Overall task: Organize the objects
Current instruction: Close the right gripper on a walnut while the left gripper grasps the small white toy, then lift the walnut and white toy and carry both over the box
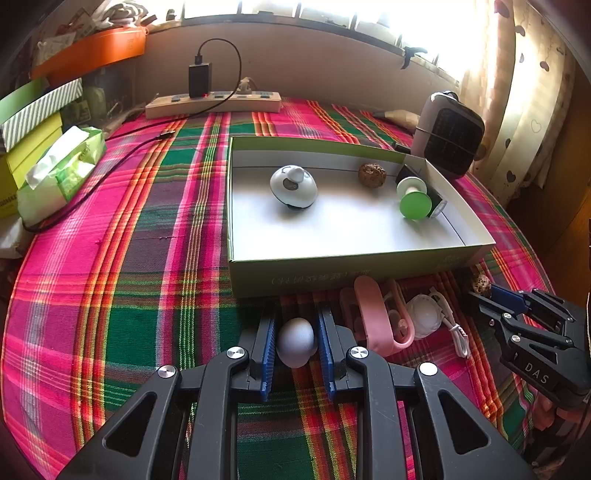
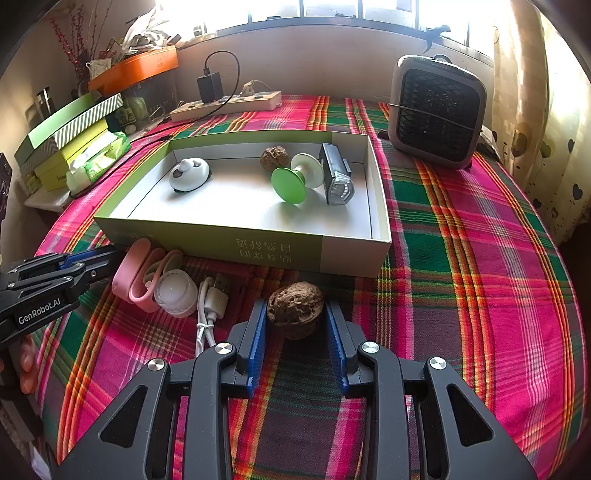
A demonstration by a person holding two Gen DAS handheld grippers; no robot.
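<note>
Both tools angle steeply down at the plaid-covered desk (image 1: 129, 258). The left hand-held gripper (image 1: 295, 343) is clenched on a pale egg-shaped ball (image 1: 295, 347), just before the green box (image 1: 332, 273). The right hand-held gripper (image 2: 295, 314) grasps a walnut (image 2: 295, 308) (a second walnut (image 2: 274, 158) lies in the box). A sunlit window (image 2: 332, 11) is behind.
</note>
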